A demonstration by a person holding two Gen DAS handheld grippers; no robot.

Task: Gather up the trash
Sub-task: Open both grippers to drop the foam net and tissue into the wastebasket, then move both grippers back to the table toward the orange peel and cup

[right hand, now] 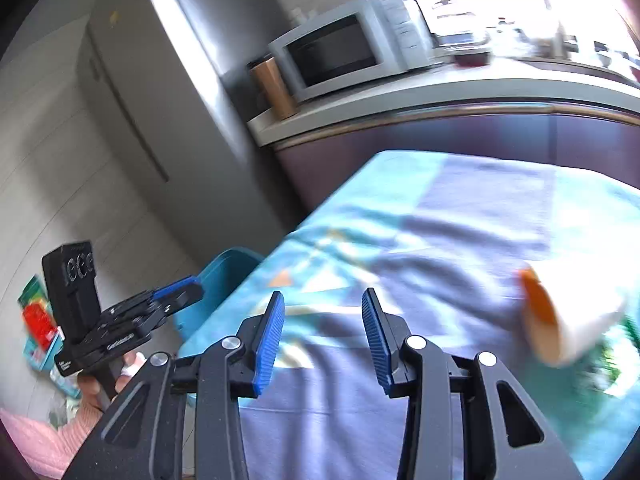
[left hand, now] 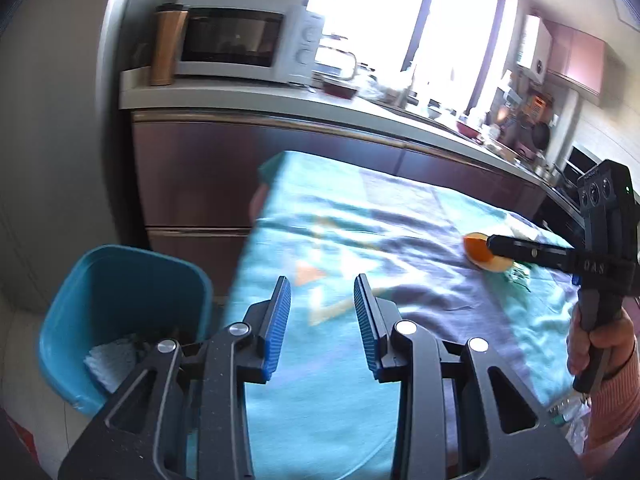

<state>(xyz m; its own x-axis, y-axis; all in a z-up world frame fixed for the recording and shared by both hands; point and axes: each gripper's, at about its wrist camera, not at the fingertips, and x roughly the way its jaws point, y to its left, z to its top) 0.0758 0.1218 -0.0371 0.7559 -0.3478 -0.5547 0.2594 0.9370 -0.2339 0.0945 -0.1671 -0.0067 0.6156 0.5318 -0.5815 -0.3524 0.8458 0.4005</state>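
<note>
A blue bin [left hand: 120, 312] stands on the floor left of the cloth-covered counter [left hand: 340, 216]. Left gripper [left hand: 322, 308] fingers gape, empty. Right gripper [right hand: 323, 320] fingers likewise; the orange peel [right hand: 548, 320] lies off to their right.
</note>
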